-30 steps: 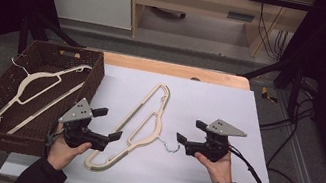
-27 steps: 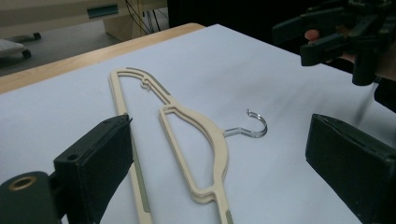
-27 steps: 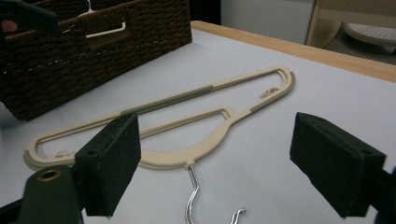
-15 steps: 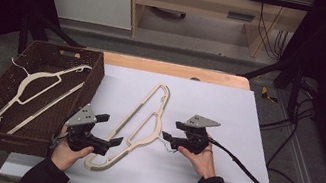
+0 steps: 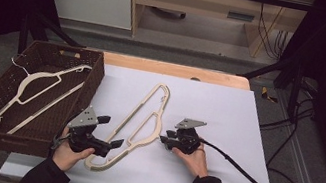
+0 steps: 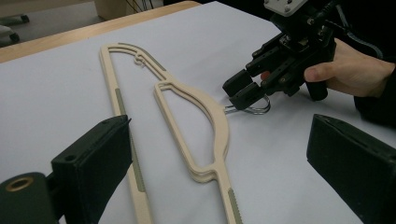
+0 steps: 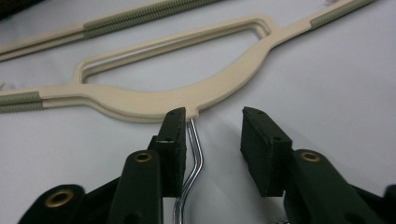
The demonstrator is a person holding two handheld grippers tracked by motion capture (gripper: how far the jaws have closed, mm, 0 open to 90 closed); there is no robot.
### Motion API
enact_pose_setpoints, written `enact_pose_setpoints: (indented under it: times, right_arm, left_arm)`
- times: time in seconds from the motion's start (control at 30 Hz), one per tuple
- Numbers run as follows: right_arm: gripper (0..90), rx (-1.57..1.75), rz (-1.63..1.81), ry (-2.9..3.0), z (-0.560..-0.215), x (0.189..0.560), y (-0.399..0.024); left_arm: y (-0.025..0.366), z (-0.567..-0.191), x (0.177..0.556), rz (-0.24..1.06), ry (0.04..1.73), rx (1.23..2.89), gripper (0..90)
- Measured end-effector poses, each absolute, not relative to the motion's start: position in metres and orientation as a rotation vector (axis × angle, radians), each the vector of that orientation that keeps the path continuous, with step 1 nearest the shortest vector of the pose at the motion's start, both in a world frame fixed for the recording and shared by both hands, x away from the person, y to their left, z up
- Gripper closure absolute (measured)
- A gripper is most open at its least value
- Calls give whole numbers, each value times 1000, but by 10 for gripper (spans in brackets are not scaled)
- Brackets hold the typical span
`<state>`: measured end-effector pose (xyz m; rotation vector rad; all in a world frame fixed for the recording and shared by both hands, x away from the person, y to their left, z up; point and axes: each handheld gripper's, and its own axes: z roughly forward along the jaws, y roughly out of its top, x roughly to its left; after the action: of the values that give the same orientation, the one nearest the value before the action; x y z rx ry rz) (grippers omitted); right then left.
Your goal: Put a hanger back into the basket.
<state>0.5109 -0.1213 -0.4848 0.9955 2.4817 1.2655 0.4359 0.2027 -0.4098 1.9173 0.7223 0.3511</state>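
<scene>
Lowered since a second ago, my right gripper [image 5: 166, 140], jaws just closing but not yet pinching, straddles the wire hook [image 7: 194, 158] of the cream hanger [image 5: 142, 123] flat on the white table [image 5: 227, 118], while my left gripper [image 5: 113, 132] waits spread beside its shoulder.

From overhead you look forward and down across the table [image 5: 248, 116]. Your gripper cameras sit low and close, apparently facing each other, sharing the hanger [image 6: 219, 126].

The hanger's metal hook [image 5: 166, 142] sits mostly hidden behind the right gripper [image 5: 166, 140].
</scene>
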Motion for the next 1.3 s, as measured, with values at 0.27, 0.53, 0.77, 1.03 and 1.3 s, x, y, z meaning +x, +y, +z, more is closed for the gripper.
enact_pose_setpoints:
  times: [0.27, 0.53, 0.77, 1.03, 1.3]
  right_arm:
    - [811, 956, 1266, 2541, -487, 511, -121]
    - [875, 943, 1278, 2558, -488, 511, -120]
    - [884, 941, 1298, 2555, -485, 511, -122]
    - [888, 946, 1320, 2543, -474, 508, -124]
    - [890, 937, 1316, 2547, -462, 503, -121]
  left_arm:
    - [203, -411, 437, 342, 727, 1923, 65]
    - [200, -413, 437, 334, 727, 1934, 66]
    - [197, -415, 437, 330, 720, 1948, 67]
    - [186, -420, 440, 321, 711, 1982, 71]
    - [164, -425, 449, 324, 702, 2059, 81]
